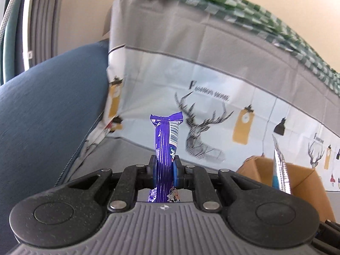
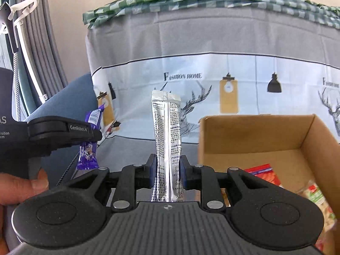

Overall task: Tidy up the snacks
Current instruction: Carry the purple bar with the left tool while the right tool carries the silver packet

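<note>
Left tongs (image 1: 165,173): clamped on purple snack bar (image 1: 164,140).
Right tongs (image 2: 167,175): clamped on silver sachet (image 2: 166,136).
Right view only: red packet (image 2: 263,173) inside cardboard box (image 2: 250,133).

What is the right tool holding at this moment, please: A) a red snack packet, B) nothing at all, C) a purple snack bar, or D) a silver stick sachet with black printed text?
D: in the right wrist view the right tool is shut on the upright silver stick sachet, while the purple snack bar sits in the left tool off to the side.
</note>
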### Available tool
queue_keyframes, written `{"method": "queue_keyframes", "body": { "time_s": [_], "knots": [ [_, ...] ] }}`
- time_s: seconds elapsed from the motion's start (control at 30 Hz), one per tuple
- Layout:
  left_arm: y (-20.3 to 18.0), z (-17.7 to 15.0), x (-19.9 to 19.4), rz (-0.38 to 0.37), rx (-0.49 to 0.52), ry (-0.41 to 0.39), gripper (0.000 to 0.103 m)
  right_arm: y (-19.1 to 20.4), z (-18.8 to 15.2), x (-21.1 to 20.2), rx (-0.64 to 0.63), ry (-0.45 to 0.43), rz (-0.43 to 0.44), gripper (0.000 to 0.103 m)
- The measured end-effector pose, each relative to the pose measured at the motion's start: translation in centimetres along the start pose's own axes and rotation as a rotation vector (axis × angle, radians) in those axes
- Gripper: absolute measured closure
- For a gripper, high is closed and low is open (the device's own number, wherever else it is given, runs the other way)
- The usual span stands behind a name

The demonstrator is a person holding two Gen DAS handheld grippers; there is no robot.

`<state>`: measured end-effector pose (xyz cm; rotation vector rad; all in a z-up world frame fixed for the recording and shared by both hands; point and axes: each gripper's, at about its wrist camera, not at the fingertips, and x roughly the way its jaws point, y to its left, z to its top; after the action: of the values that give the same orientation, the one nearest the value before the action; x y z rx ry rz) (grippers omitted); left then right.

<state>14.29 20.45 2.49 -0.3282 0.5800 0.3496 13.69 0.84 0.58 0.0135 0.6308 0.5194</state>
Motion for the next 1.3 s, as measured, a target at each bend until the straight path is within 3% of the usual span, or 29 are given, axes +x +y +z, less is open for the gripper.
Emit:
{"method": "queue_keyframes", "body": {
  "time_s": [0.27, 0.6, 0.93, 1.3],
  "knots": [
    [-3.5, -0.2, -1.2, -0.109, 0.030, -0.088, 0.088, -2.0, 0.6, -1.7, -0.004, -0.087, -0.037, 0.079],
    [-9.3, -1.6, -3.2, -0.273, 0.121, -0.175, 0.089, -5.8, 1.6, -3.4, -0.012, -0.180, -0.143, 0.079],
    [-13.3, -3.1, -3.0, -0.376, 0.150, -0.161, 0.089, -10.1, 1.3, -3.9, 0.018, -0.177, -0.248, 0.079],
    [-15.4, -4.0, -3.1, -0.454, 0.193, -0.166, 0.089, -11.9, 0.8, -4.1, 0.037, -0.170, -0.278, 0.079]
  ]
}}
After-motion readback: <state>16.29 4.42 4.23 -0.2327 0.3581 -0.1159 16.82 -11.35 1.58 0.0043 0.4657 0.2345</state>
